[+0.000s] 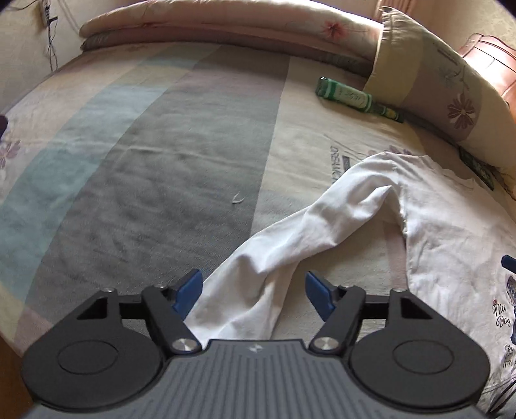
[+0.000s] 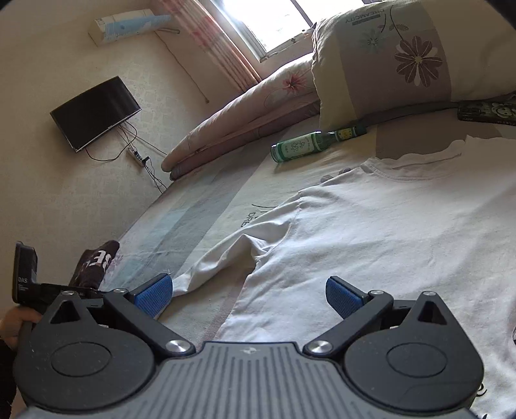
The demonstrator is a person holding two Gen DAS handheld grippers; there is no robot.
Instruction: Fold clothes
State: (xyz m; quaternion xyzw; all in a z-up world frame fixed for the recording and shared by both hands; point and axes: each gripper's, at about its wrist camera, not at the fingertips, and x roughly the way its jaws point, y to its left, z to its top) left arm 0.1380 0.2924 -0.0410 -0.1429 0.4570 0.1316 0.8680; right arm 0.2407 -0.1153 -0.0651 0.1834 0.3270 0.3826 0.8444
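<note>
A white long-sleeved shirt (image 1: 445, 232) lies spread on the bed, print side up, its collar toward the pillow. One sleeve (image 1: 258, 267) trails down to my left gripper (image 1: 254, 291), which stands open with the sleeve's cuff end lying between its blue pads, not pinched. In the right wrist view the shirt (image 2: 387, 232) fills the right half. My right gripper (image 2: 250, 295) is open over the shirt's side edge just below the armpit, with the sleeve (image 2: 222, 261) running toward its left pad.
A green glass bottle (image 1: 358, 98) lies on the striped bedsheet (image 1: 145, 167) beside a floral pillow (image 1: 435, 83). A folded quilt (image 1: 225, 25) runs along the far edge. A dark garment (image 2: 96, 264) and a hand holding the other gripper (image 2: 29, 283) sit lower left. A phone (image 2: 487, 111) rests by the pillow.
</note>
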